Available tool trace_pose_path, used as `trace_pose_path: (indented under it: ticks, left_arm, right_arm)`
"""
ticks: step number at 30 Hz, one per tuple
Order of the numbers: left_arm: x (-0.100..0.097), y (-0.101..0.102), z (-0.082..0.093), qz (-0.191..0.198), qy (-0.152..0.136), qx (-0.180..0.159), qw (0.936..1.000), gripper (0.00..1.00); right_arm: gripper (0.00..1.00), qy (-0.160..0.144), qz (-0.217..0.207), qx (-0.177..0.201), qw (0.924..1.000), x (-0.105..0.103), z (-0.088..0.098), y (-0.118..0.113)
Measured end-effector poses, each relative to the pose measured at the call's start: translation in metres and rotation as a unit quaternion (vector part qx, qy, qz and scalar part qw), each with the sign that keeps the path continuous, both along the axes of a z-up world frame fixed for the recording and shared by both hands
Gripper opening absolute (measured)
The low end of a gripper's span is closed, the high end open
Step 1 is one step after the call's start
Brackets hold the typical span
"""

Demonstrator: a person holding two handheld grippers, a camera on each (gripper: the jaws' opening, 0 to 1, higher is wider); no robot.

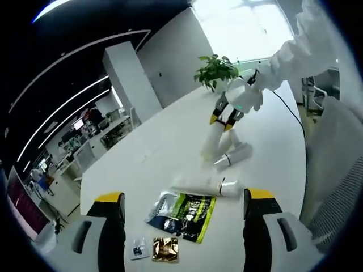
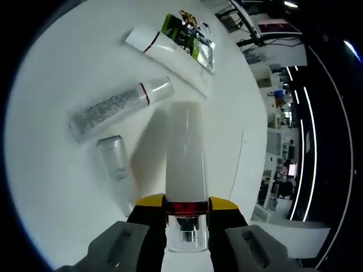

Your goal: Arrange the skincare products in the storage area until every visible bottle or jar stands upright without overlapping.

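On a white desk (image 2: 51,187), the right hand-held gripper (image 2: 184,207) clamps a tall frosted white bottle (image 2: 185,153) at its red band, jaws closed on the clear cap end, the body reaching forward over the desk. The grip sits near one end, so the bottle could swing or slip as it is set down, and it may strike the small clear jar (image 2: 113,156) lying just beside it or the frosted tube (image 2: 113,107) on its side a little further off; a hard nudge could roll either one. That tube carries lines of fine print, too small to read. Beyond it lies a white tube (image 2: 164,48) with a red band, partly over a green-and-black sachet (image 2: 190,34) whose lettering is also illegible. In the left gripper view, the left hand-held gripper (image 1: 184,218) stands wide and empty, near the same sachet and a small gold packet (image 1: 165,248) beside a small dark-printed one (image 1: 138,248). Further back a potted plant (image 1: 215,71) stands at the desk's far side
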State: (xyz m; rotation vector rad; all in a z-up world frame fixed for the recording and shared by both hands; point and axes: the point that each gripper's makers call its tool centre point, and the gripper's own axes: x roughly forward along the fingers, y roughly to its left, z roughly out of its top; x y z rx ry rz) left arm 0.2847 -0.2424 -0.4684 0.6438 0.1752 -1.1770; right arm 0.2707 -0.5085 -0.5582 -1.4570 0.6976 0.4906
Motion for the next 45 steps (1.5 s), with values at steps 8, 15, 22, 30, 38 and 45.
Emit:
trace_pose_path:
  ticks: [8,15,22,30,38,45]
  left_arm:
    - [0.006,-0.051,-0.016,-0.053,-0.056,0.022,0.9967,0.65]
    - [0.016,-0.097,-0.034,-0.079,-0.067,0.023,0.9943,0.63]
    - [0.02,-0.135,-0.04,-0.091,-0.08,0.003,0.9926,0.59]
    - [0.005,-0.168,-0.049,-0.125,-0.082,0.008,0.9888,0.5]
    - [0.001,-0.183,-0.058,-0.147,-0.083,0.018,0.9855,0.46]
    - [-0.006,-0.203,-0.067,-0.163,-0.083,0.018,0.983,0.47]
  right_arm:
    - [0.18,-0.02,0.027,-0.02,0.9992,-0.006,0.012,0.016]
    - [0.18,-0.028,0.037,-0.026,0.9986,-0.009,0.017,0.024]
    - [0.18,-0.032,0.038,-0.023,0.9985,-0.012,0.018,0.027]
    - [0.18,-0.033,0.04,-0.021,0.9985,-0.014,0.02,0.031]
    - [0.18,-0.031,0.035,-0.017,0.9988,-0.015,0.02,0.03]
    - [0.18,-0.03,0.035,-0.013,0.9989,-0.015,0.02,0.031]
